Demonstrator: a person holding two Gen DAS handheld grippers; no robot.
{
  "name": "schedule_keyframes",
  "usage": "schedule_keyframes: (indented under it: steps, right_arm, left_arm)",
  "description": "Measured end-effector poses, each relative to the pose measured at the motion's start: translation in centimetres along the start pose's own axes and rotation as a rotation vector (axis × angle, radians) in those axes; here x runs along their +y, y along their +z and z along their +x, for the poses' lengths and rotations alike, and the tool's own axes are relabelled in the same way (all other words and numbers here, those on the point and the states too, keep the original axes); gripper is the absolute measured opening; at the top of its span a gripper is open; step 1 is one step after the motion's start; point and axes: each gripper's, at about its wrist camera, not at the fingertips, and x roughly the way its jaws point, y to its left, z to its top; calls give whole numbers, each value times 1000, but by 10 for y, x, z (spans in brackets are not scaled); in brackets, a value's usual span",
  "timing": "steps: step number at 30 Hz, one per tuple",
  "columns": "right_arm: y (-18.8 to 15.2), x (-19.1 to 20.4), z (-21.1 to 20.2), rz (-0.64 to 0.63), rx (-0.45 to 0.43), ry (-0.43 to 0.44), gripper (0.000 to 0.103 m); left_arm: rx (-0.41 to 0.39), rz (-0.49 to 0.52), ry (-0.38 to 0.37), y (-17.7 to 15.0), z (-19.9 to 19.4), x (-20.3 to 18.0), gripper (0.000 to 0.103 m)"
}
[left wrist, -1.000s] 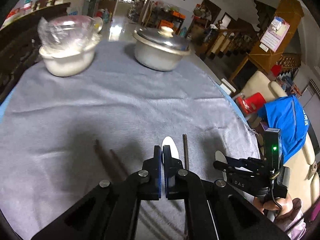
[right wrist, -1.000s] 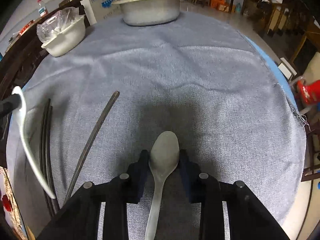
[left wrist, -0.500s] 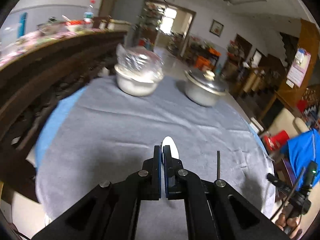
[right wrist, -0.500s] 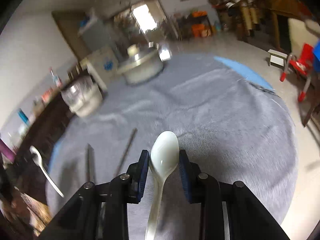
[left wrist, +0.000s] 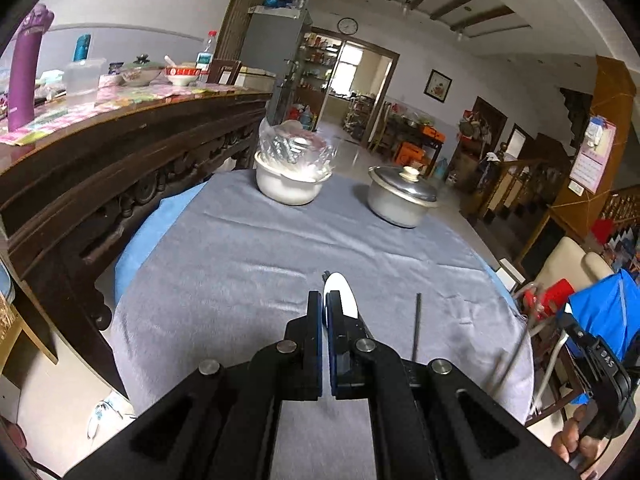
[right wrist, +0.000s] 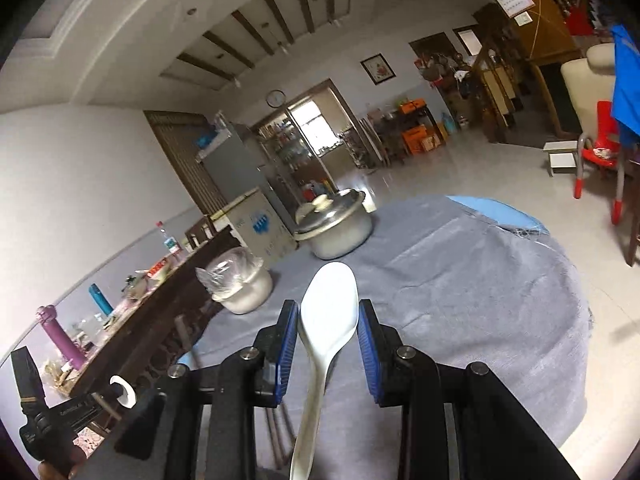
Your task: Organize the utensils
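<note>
Both lifted – white spoon between right gripper's pads.

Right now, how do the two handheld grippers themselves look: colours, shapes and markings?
The left gripper and the right gripper are both matte black plastic, with angular linkage arms joined by round silver pins. Their flat fingers carry ribbed blue pads. White lettering marks the left gripper's black body.

Ahead of the tongs the table lies bare; a covered bowl and lidded pot block its far edge.
</note>
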Motion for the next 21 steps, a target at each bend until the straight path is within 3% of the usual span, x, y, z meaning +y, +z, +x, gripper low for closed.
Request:
schedule_keyframes:
  steps: [7,21]
  right_arm:
    - [-6,18,-16,3,-10,26,32]
    - [-15,42,-44,-23,-38,41,32]
  left_arm:
    - [-31,57,-19,-8,-35,-13,2]
    - [-65,160,51,-26,-77,-37,2]
